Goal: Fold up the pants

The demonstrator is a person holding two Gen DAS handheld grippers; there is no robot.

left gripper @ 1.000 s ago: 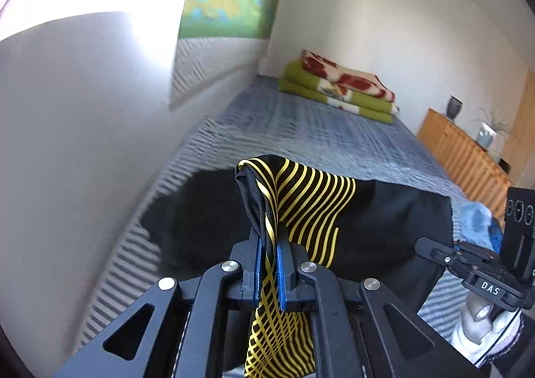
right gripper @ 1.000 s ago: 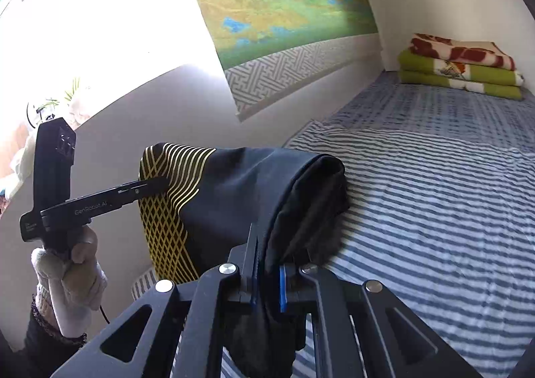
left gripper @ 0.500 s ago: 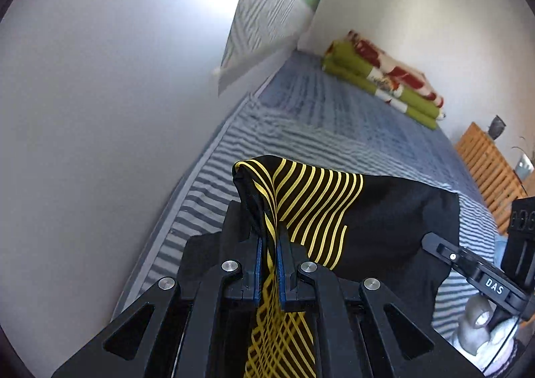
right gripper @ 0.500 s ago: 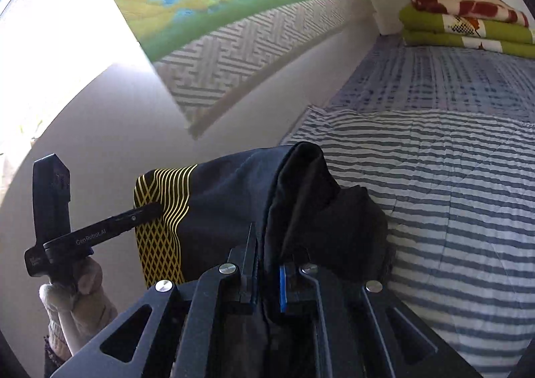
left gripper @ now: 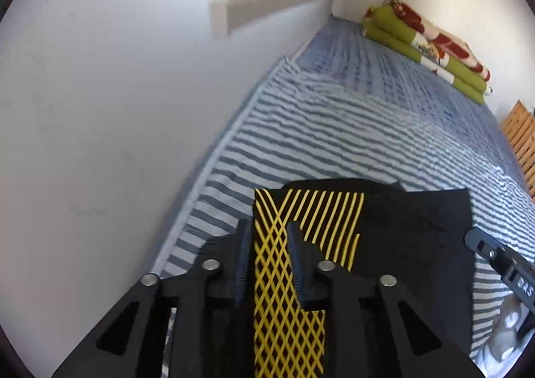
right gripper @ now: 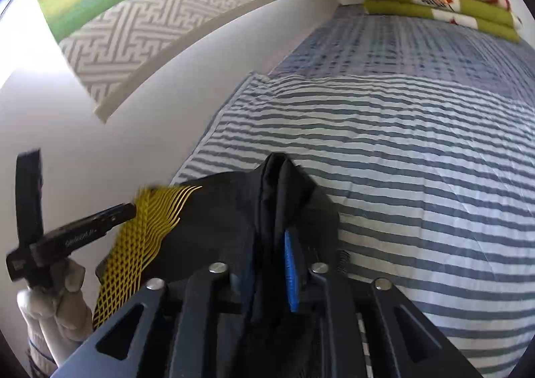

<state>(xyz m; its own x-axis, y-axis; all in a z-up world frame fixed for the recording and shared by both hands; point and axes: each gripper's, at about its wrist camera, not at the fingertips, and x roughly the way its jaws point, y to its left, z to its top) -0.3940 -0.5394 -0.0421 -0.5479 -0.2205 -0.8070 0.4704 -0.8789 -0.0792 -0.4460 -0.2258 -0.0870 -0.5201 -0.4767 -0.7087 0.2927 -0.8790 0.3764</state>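
**Both grippers let go of the pants on the bed**

Your left gripper had just been opening: its jaws stood a little apart, and the yellow-latticed strip of the black pants lay flat between them with no pad pressing on it. The cloth there was spread on the striped bedsheet, close to the white wall, with the plain black part stretching off to the right in that view. At the right edge of the same view the tip of your right gripper showed, just beside the far edge of the pants.

Your right gripper had also just been opening. A bunched black fold of the pants stood up between its jaws, and the blue pad on the right finger was bared, with a gap between it and the cloth. I could not tell whether the left pad was touching the fold. From this view the pants ran left toward your left gripper, which your gloved left hand held low beside the yellow pattern.

A folded green, red and white blanket lay at the far end of the bed, well apart from the pants. A patterned wall hanging hung on the wall above the sheet.
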